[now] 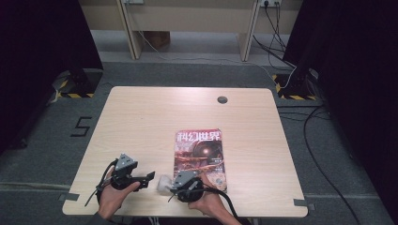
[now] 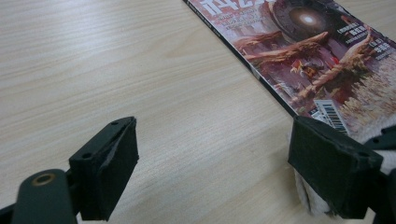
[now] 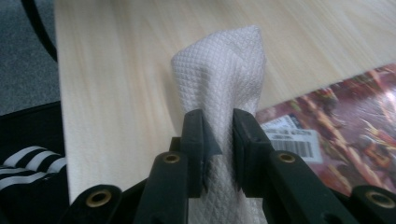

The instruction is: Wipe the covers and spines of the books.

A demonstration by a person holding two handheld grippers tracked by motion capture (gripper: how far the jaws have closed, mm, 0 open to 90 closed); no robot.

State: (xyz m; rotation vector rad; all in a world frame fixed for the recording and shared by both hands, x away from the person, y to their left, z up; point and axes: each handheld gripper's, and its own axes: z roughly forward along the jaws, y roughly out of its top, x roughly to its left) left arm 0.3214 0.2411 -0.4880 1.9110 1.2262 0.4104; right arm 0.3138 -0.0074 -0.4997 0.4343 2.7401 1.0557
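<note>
A magazine (image 1: 199,157) with a reddish cover lies flat on the wooden table (image 1: 141,122), near the front edge. My right gripper (image 1: 170,186) sits at the magazine's near left corner, shut on a folded white cloth (image 1: 164,183). In the right gripper view the cloth (image 3: 219,79) stands up between the jaws of that gripper (image 3: 218,140), beside the magazine's barcode corner (image 3: 289,140). My left gripper (image 1: 149,177) is just left of the cloth and points toward it. It (image 2: 212,158) is open over bare wood, with the cloth (image 2: 310,200) behind one jaw and the magazine (image 2: 303,56) beyond.
A small round grommet (image 1: 222,100) sits near the table's far edge. Dark stands (image 1: 77,79) and cables (image 1: 324,164) are on the grey floor around the table. A striped sleeve (image 3: 28,158) shows at the table's near edge.
</note>
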